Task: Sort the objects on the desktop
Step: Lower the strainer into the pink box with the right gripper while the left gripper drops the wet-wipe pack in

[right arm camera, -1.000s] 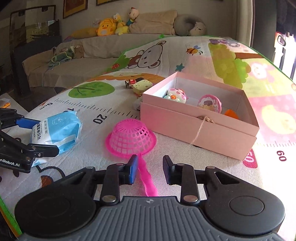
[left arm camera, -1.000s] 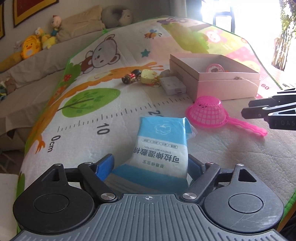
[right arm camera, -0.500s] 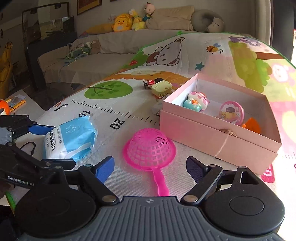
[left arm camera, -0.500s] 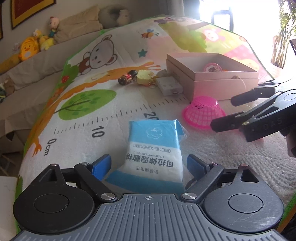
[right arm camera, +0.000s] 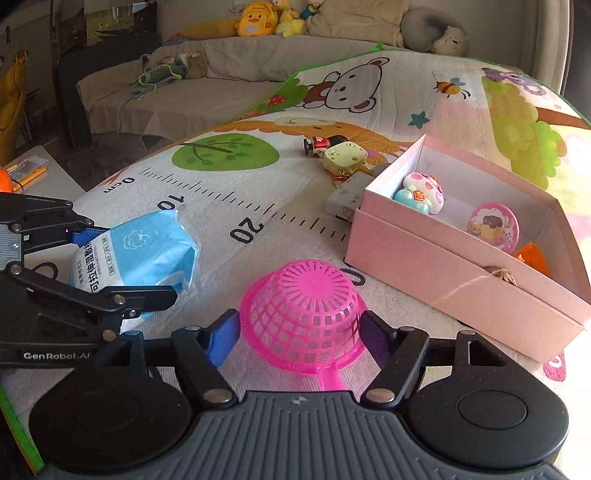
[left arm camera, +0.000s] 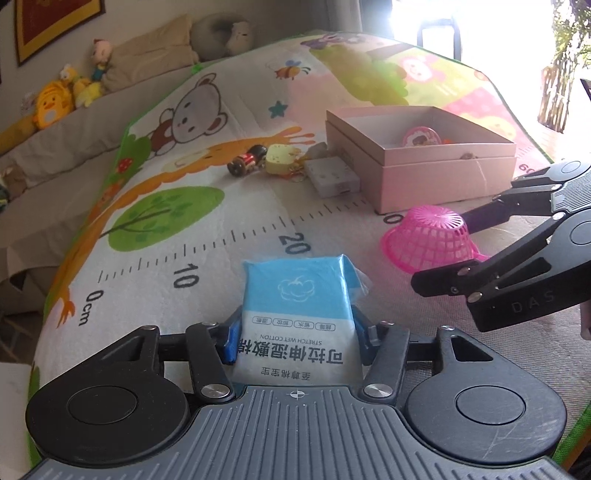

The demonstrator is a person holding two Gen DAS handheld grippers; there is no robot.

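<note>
My left gripper [left arm camera: 295,336] is shut on a blue and white wet-cotton pack [left arm camera: 295,306] lying on the play mat; it also shows in the right wrist view [right arm camera: 140,254]. My right gripper [right arm camera: 299,332] is open, its fingers on either side of an upturned pink plastic strainer [right arm camera: 303,314], which also shows in the left wrist view [left arm camera: 430,240]. An open pink box [right arm camera: 461,266] stands to the right with small toys inside, also in the left wrist view [left arm camera: 424,162].
Beyond the pack lie a small toy car [left arm camera: 247,160], a yellow keychain toy [left arm camera: 280,158] and a grey adapter [left arm camera: 334,177] beside the box. A sofa with plush toys [right arm camera: 258,18] stands behind the mat. The mat's near edge lies close below both grippers.
My left gripper has closed its fingers onto the pack. My right gripper opened wide and moved forward until its fingers flank the strainer bowl.
</note>
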